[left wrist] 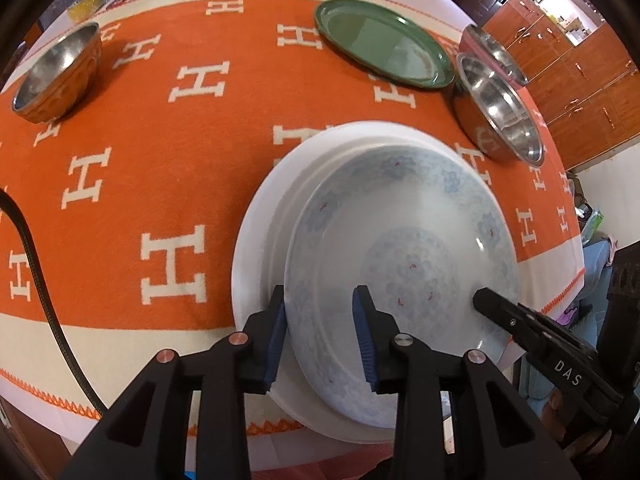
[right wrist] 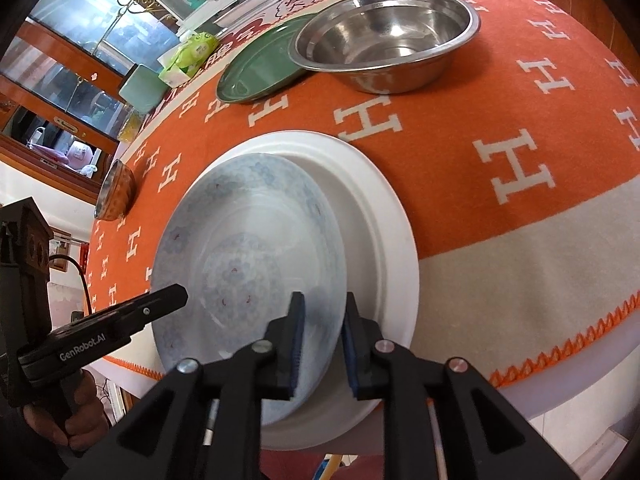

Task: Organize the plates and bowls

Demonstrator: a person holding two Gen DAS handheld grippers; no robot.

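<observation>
Two claws: both point steeply down at one stack near the surface's front edge.
Left claw [left wrist: 320, 336]: spread a little; its blue pads [left wrist: 276, 340] straddle the near-left rim of the blue-patterned plate [left wrist: 404, 248], the left pad outside the rim, the right pad over the plate's inside, with a gap showing at the pads.
Right claw [right wrist: 322, 344]: spread narrowly; its fingers stand either side of the patterned plate's right rim, at 5 o'clock of the plate in the right wrist view; whether the pads touch the rim I cannot tell.
Blue-patterned plate: lies on the larger white plate [left wrist: 260, 220], shifted off centre, so a white crescent shows at its far and left side.
White plate: flat on the orange blanket [left wrist: 160, 128] with white H letters that covers the surface.
Green plate [left wrist: 380, 40]: at 12 o'clock of the stack, well apart from it.
Steel basin [left wrist: 500, 108]: at 1 o'clock, just beside the green plate, with a pink-sided bowl [left wrist: 492, 48] behind it.
Small metal bowl [left wrist: 56, 72]: far off at 10 o'clock, alone.
Person: a hand [right wrist: 68, 416] grips the left claw's handle, seen in the right wrist view.
</observation>
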